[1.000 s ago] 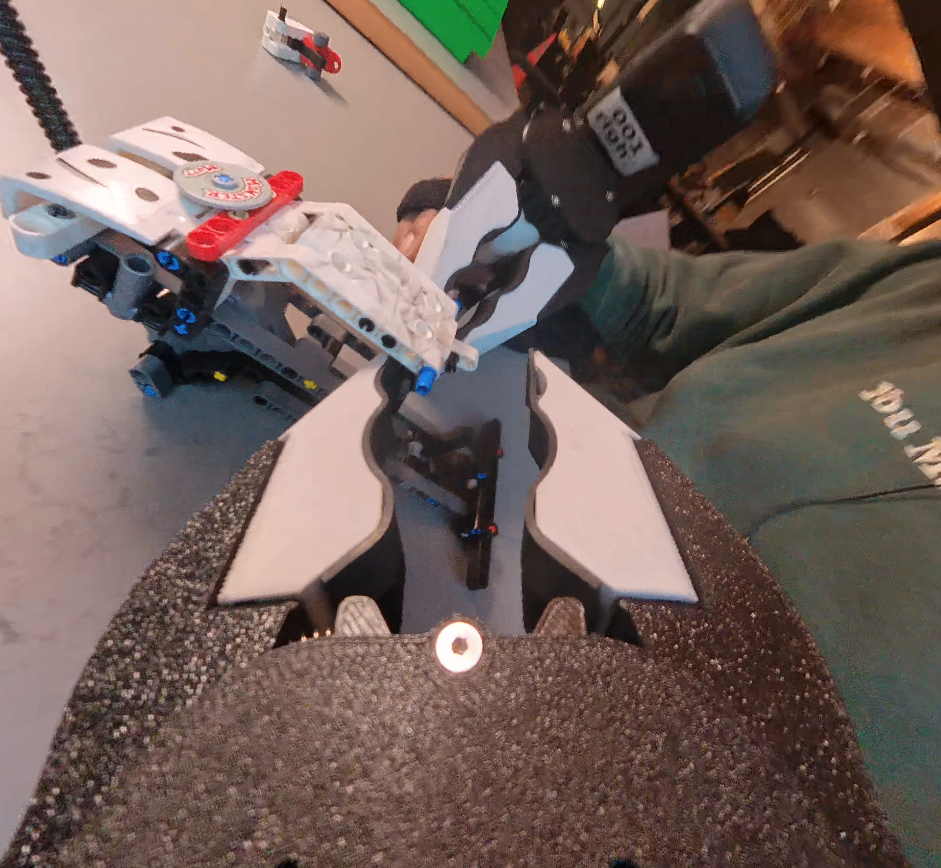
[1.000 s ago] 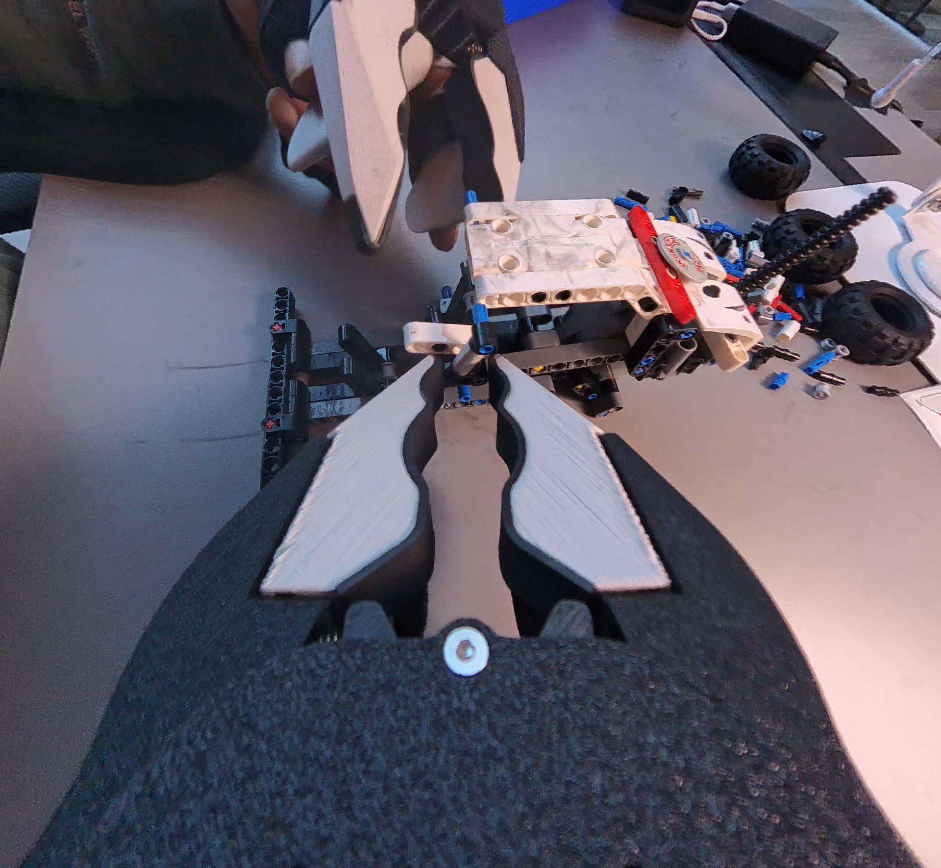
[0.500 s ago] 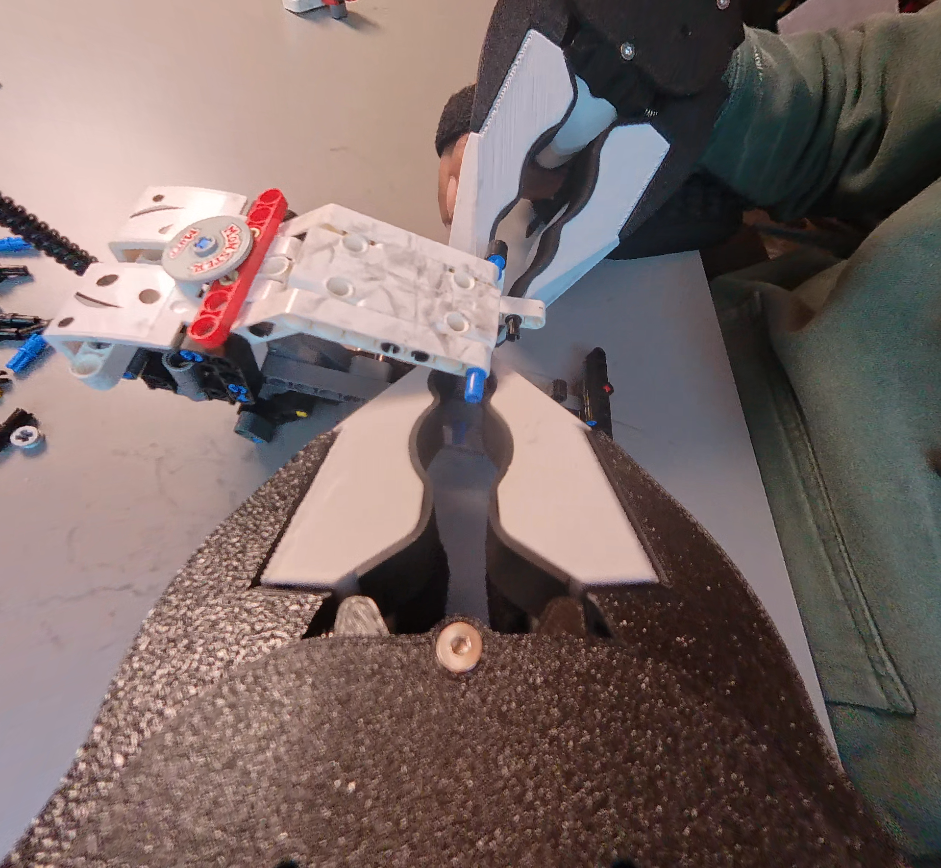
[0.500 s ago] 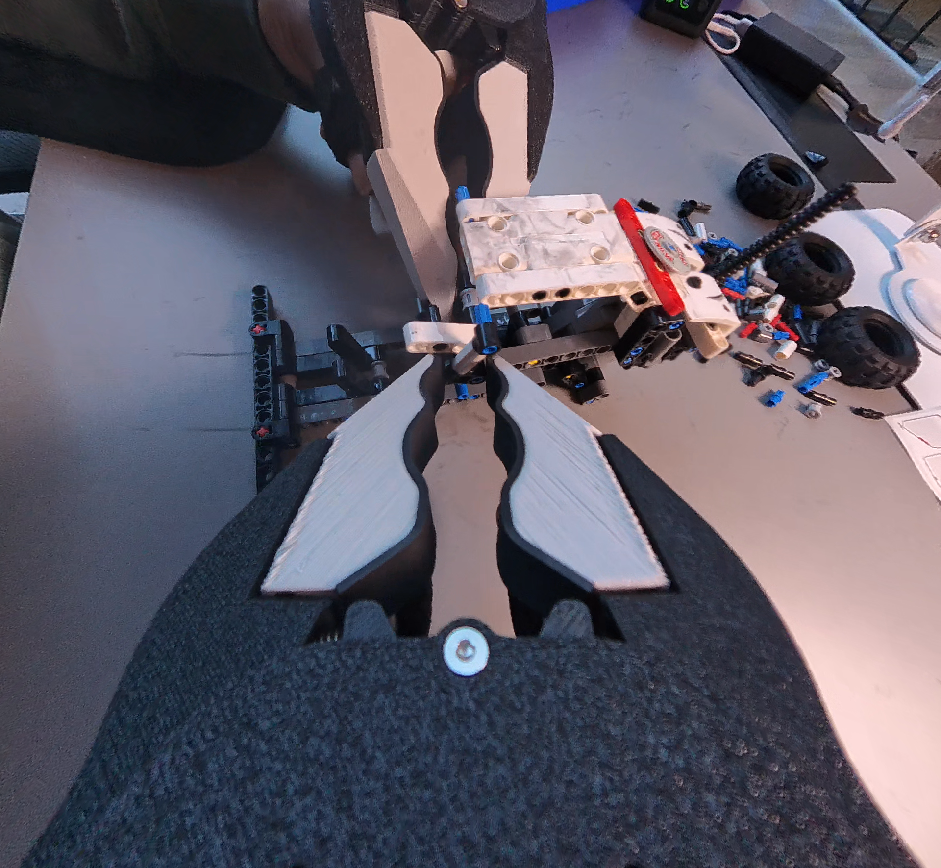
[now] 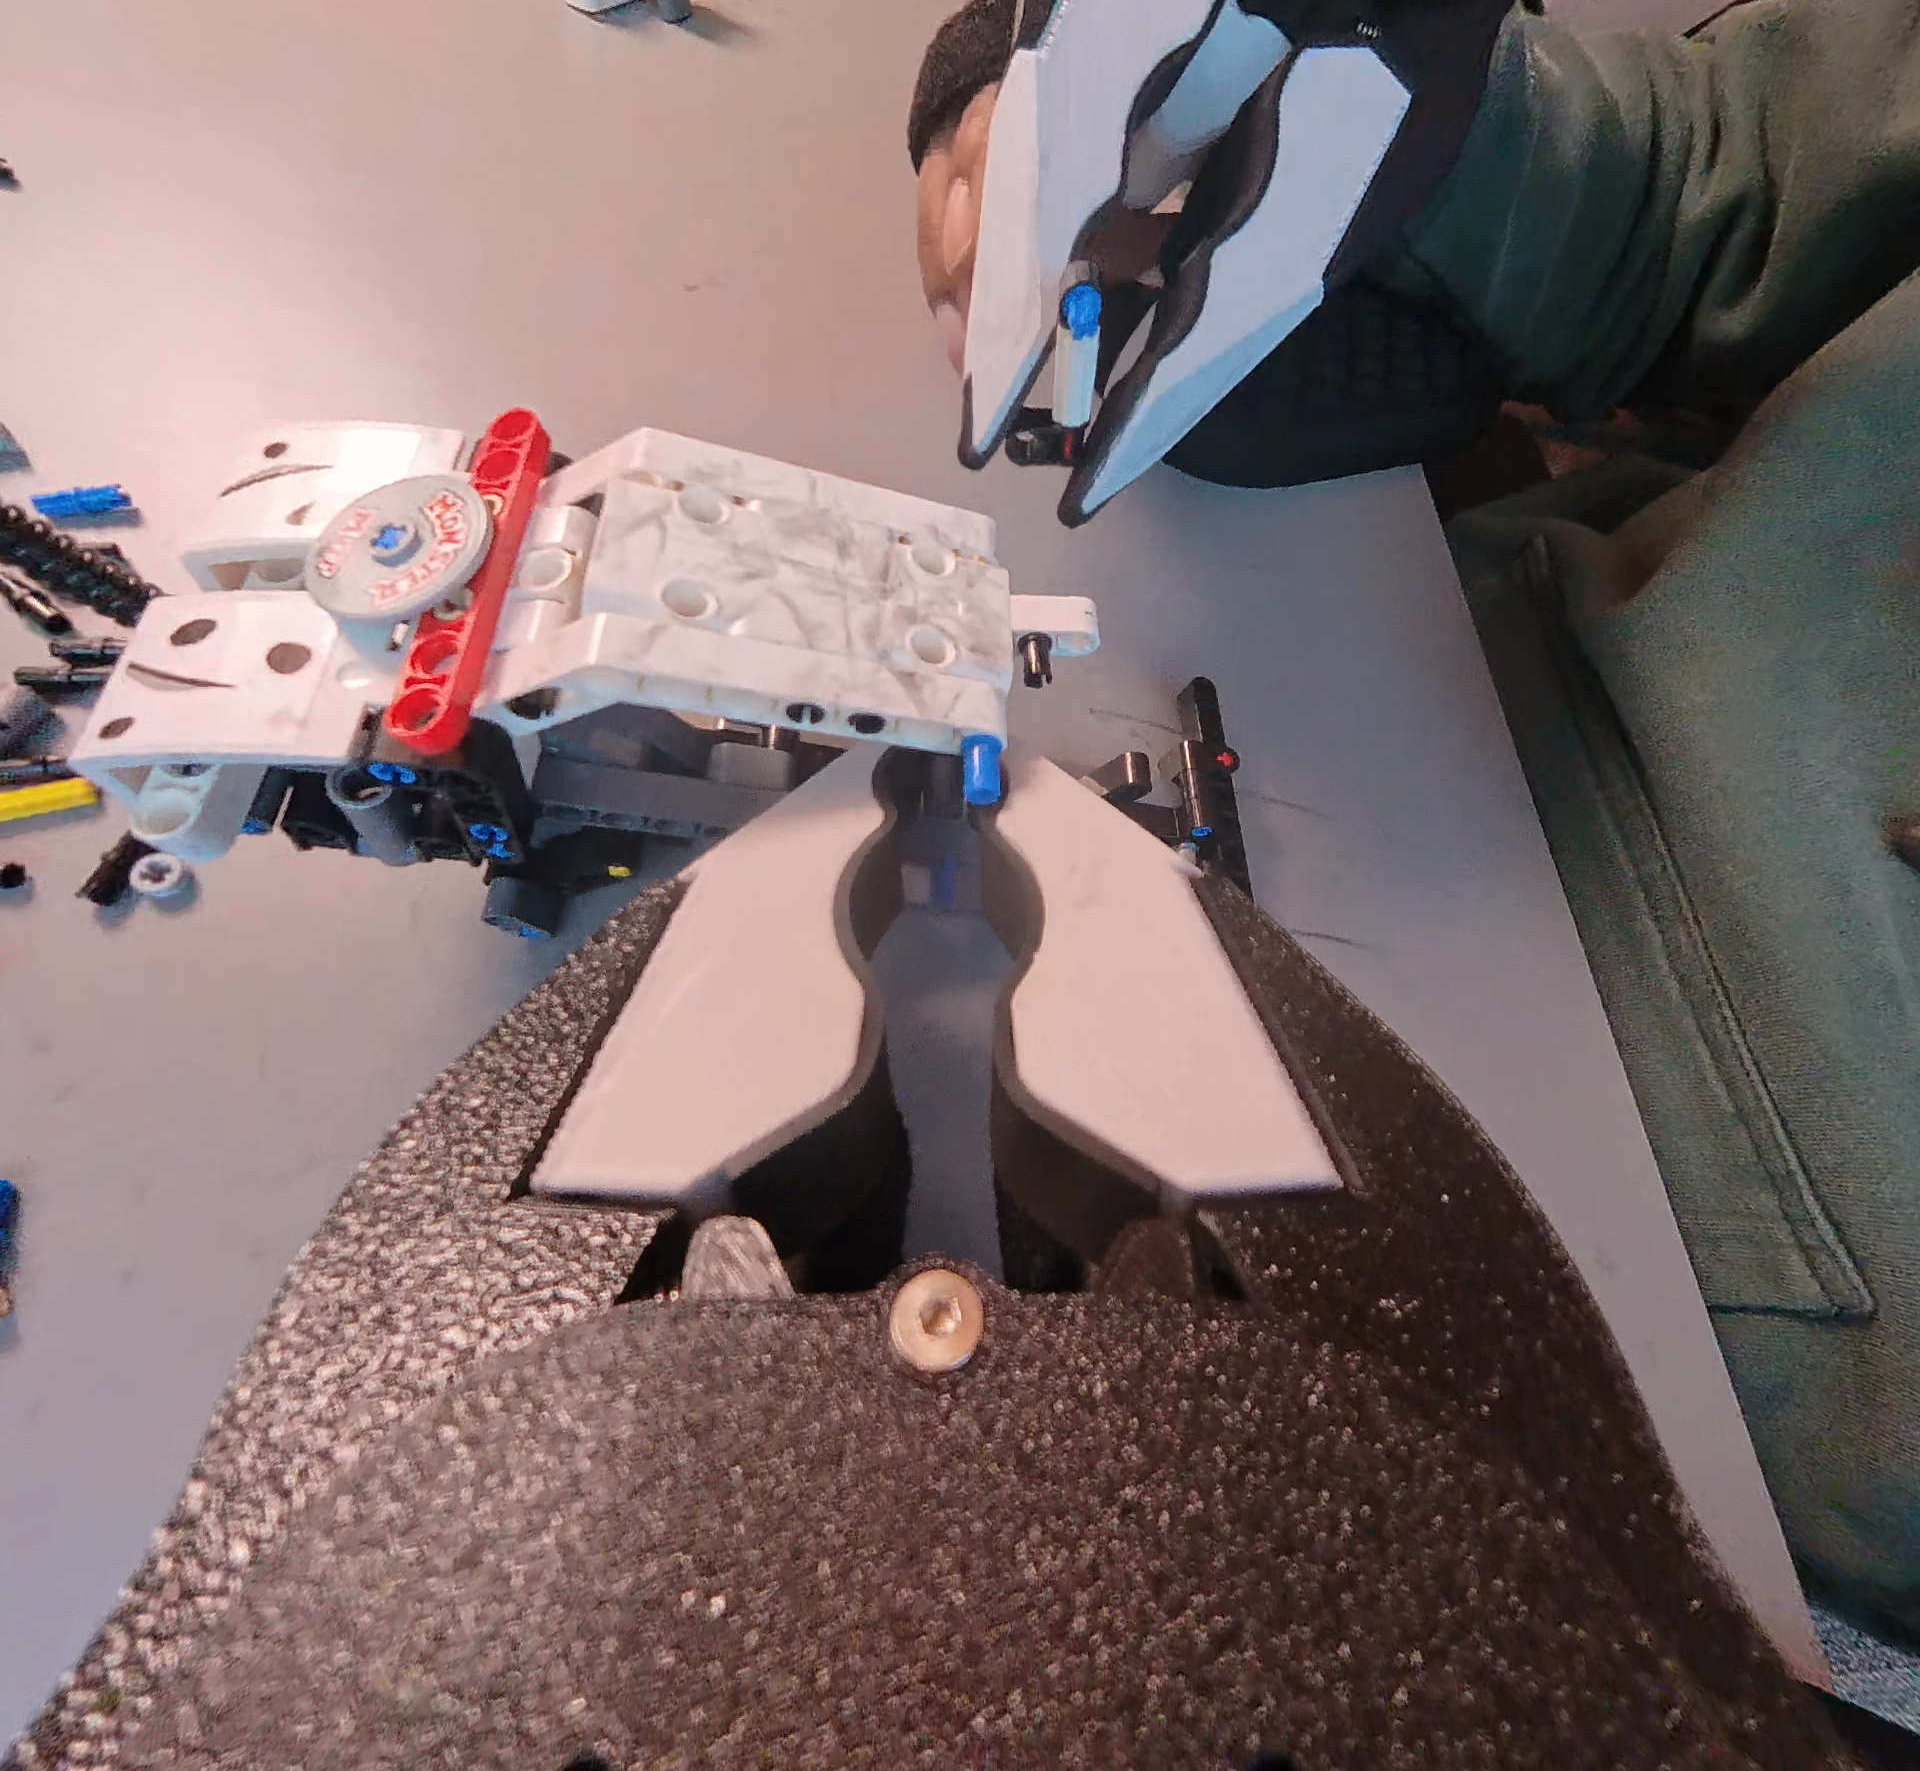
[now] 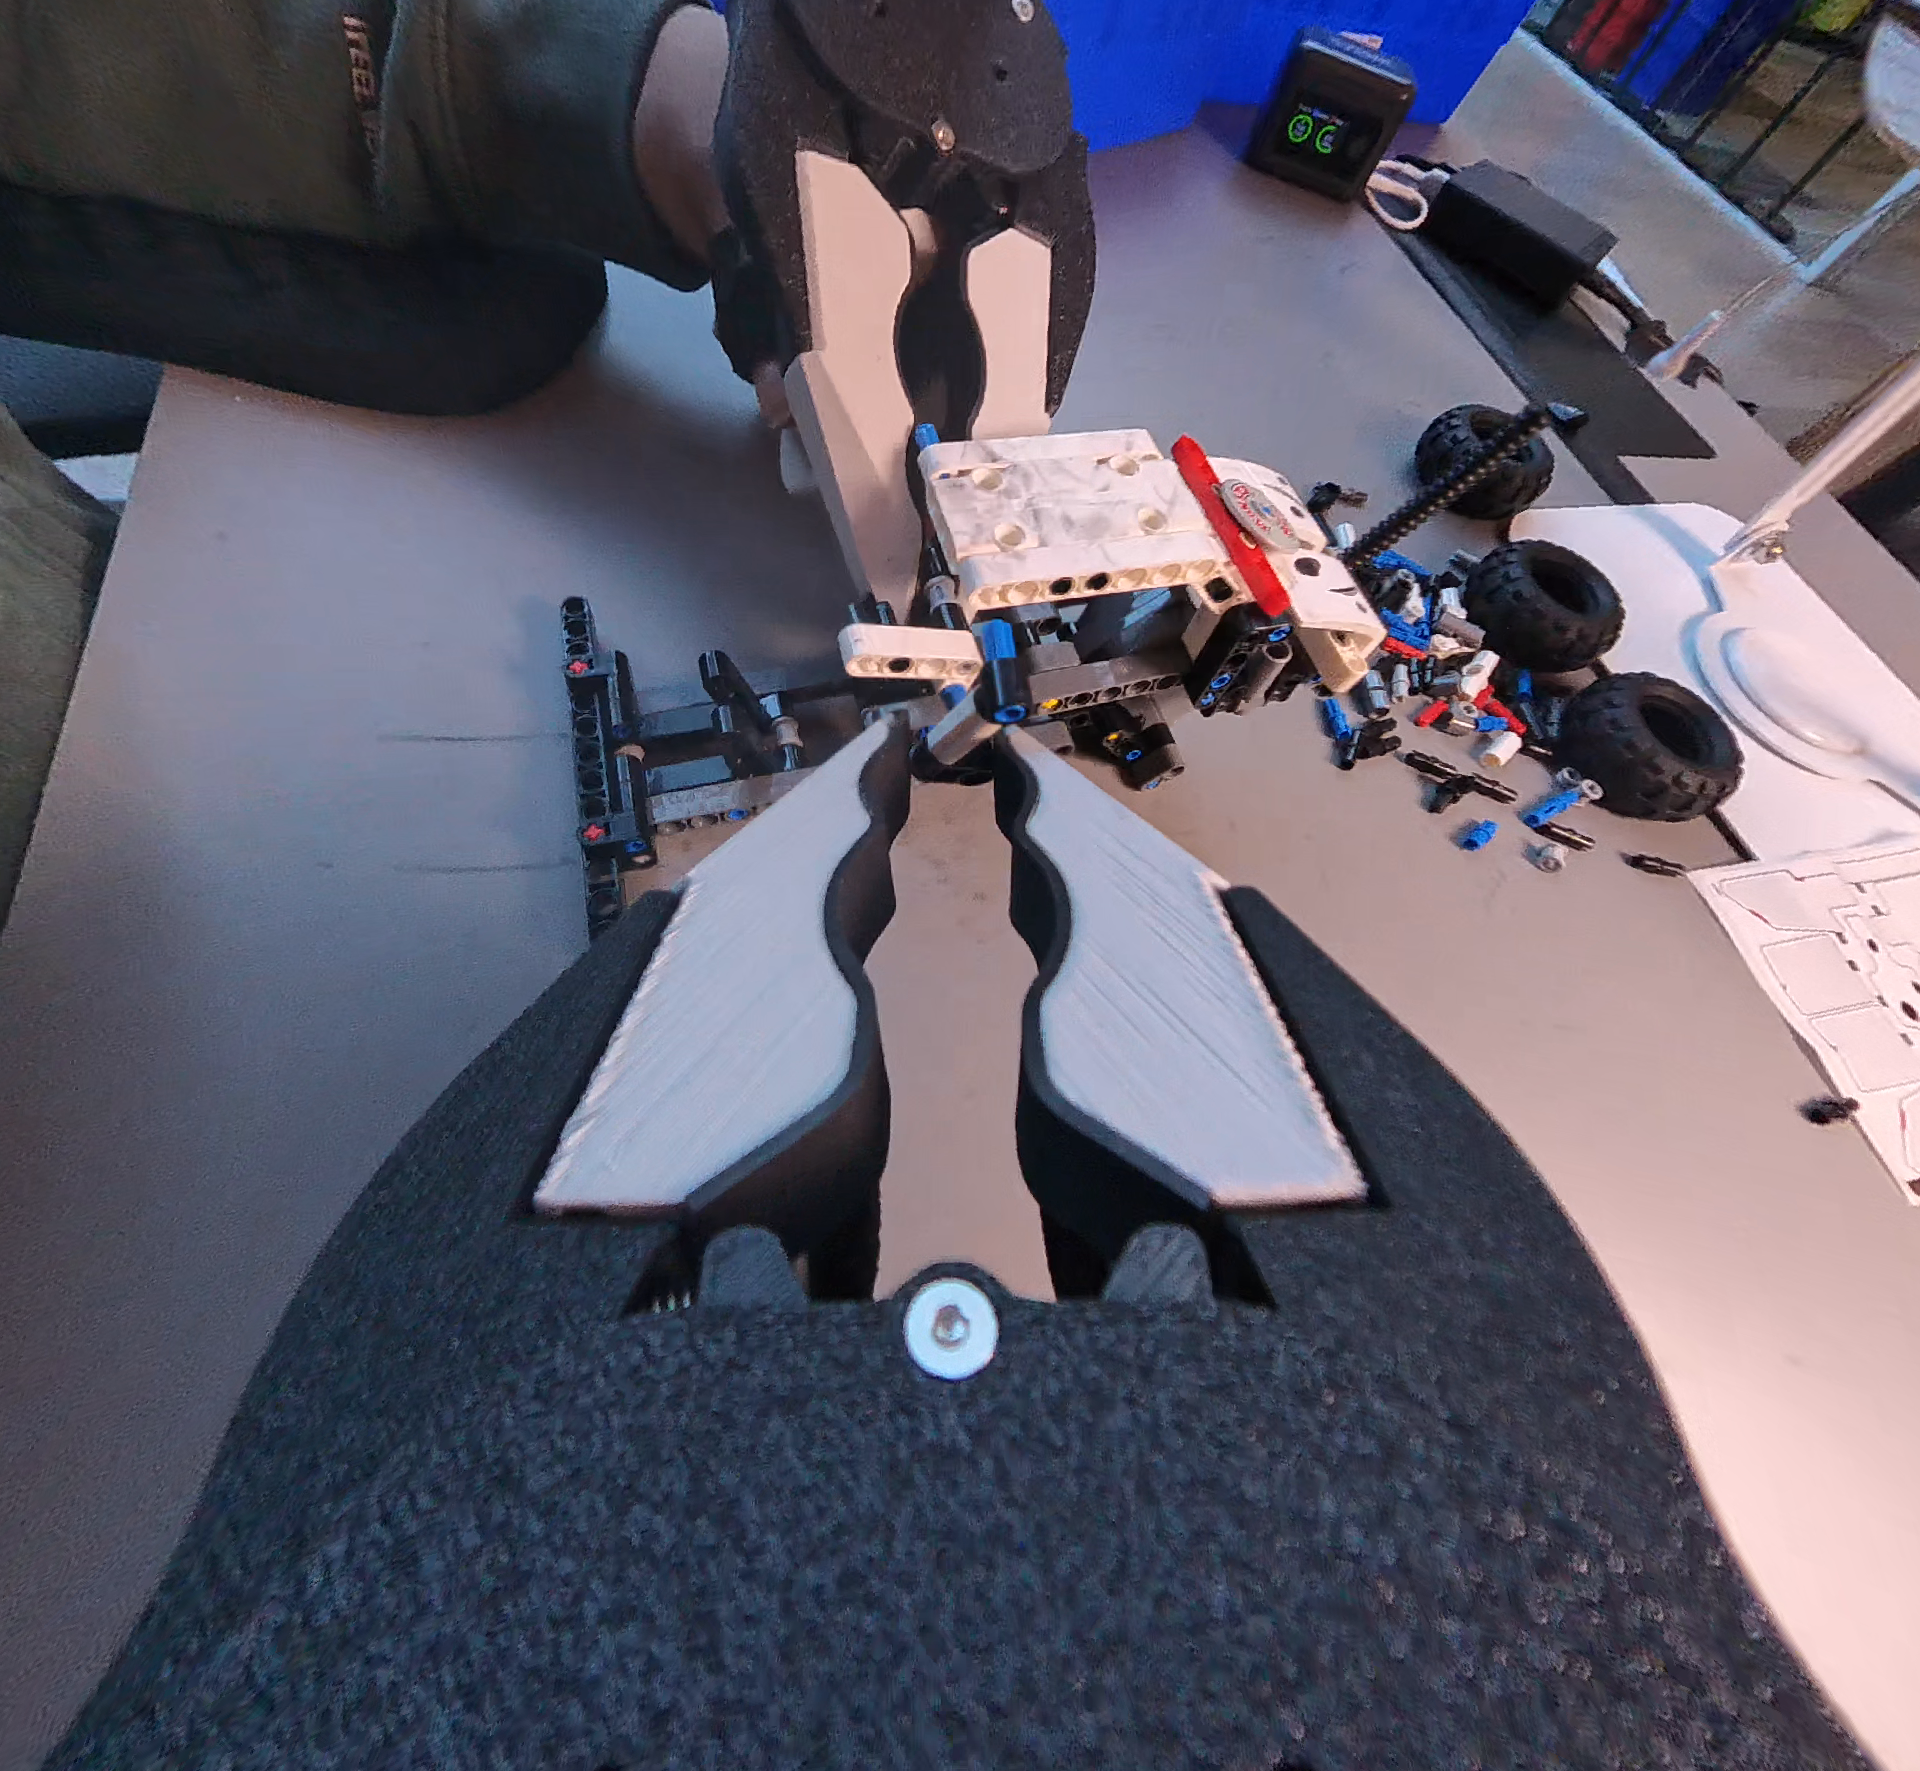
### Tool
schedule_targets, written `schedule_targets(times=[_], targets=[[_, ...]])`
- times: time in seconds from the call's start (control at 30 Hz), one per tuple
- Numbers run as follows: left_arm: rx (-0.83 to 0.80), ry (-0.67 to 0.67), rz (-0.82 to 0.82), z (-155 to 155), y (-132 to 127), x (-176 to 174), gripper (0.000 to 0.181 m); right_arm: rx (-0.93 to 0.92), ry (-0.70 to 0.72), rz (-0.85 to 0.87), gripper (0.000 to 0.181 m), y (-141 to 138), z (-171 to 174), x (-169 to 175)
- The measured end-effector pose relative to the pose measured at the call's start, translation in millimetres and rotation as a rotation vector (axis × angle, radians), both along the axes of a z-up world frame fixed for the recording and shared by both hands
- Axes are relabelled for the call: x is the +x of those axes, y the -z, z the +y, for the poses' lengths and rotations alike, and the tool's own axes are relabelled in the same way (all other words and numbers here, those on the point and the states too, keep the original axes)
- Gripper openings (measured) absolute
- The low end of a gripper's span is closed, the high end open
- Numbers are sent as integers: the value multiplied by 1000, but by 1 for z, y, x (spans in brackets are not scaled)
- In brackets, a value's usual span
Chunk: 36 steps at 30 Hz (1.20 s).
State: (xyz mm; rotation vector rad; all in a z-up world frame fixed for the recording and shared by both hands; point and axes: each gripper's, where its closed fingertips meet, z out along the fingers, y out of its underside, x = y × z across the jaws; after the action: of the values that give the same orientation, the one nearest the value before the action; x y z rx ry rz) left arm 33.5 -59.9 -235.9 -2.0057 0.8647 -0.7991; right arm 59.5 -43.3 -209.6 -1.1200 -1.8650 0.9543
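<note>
A grey table [image 5: 312, 163] carries a half-built brick toy truck body [image 5: 790, 599] with white panels, a red beam and a round grey disc on top. It sits near the table's middle, rear end toward the cameras.

The left claw [image 5: 935, 786] is nearly closed. Its tips are tucked under the rear edge of the truck body beside a blue pin, and it appears to pinch a dark part there, though the panel hides the exact contact.

The right claw [image 6: 951, 745] is closed on a small pale connector piece [image 5: 1073, 360] with a blue end, held just beside the truck's rear corner.

A black beam frame [image 6: 603, 734] lies flat behind the truck. Loose pins [image 6: 1455, 713] and black tyres [image 6: 1543, 604] are scattered by its front.

Risks, as a judgement: the connector is held only at the fingertips and could twist or pop free if pressed off-line. The truck, pinched at one edge, could pivot or shed parts.
</note>
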Motion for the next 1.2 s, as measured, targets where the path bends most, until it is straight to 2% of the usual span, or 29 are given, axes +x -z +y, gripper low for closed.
schedule_targets(times=[0.13, 0.27, 0.33, 0.47, 0.57, 0.73, 0.83, 1.03, 1.13, 1.2], targets=[[24, 35, 2, 2, 1, 5, 8, -45, 59, 27, 15, -4, 13, 2], [20, 44, 41, -3, 4, 3, 24, 0, 62, 22, 15, 4, 14, 3], [37, 29, 67, -7, 2, -2, 26, 0, 46, 26, 15, 6, 12, 4], [60, -28, 109, -10, 0, -16, 21, -44, -1, 83, 15, -4, 4, 4], [88, -19, 127, -8, 3, -14, 0, -81, -55, 125, 15, -12, -6, 6], [102, 96, 103, -6, 3, 1, 0, -84, -105, 152, 15, -19, -10, 14], [98, 176, 80, -5, 3, 14, 0, -68, -76, 134, 15, -17, 0, 16], [86, 175, 90, 0, 2, 17, 0, -29, -38, 70, 16, -1, 14, 22], [73, 143, 115, -5, -4, 7, 17, -22, -35, 113, 16, -10, 14, 21], [90, 96, 110, -9, -20, -2, 21, -3, -35, 166, 15, -20, 11, 21]])
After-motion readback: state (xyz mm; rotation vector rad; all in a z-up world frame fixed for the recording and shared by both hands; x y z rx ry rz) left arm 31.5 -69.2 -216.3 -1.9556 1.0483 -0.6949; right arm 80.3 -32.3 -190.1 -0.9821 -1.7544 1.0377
